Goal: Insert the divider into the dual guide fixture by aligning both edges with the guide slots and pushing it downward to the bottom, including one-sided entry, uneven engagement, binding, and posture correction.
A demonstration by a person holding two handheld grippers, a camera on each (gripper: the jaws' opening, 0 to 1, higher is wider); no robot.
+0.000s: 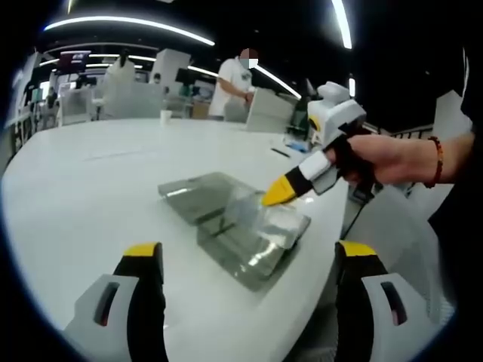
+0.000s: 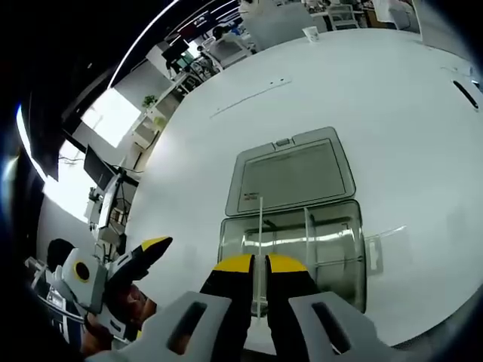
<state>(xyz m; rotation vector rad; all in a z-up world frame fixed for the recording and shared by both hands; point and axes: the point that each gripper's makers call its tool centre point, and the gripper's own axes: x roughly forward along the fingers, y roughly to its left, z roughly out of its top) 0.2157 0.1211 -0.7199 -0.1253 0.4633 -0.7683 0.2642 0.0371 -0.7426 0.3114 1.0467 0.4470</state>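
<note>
1. An open-plan office; a white worktop (image 2: 392, 98) carries a clear fixture (image 2: 290, 249) with its lid (image 2: 290, 173) beyond.
2. The right tool (image 2: 258, 264) is clenched on the thin divider (image 2: 261, 226), upright over the fixture.
3. The left tool (image 1: 249, 260) hangs released, nearer than the fixture.
4. Risk: one edge entering first could cock and bind the divider.

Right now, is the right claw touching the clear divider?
Touching. In the right gripper view, the right claw is pinched shut on the thin clear divider, which stands upright between its yellow tips over the clear box.
</note>
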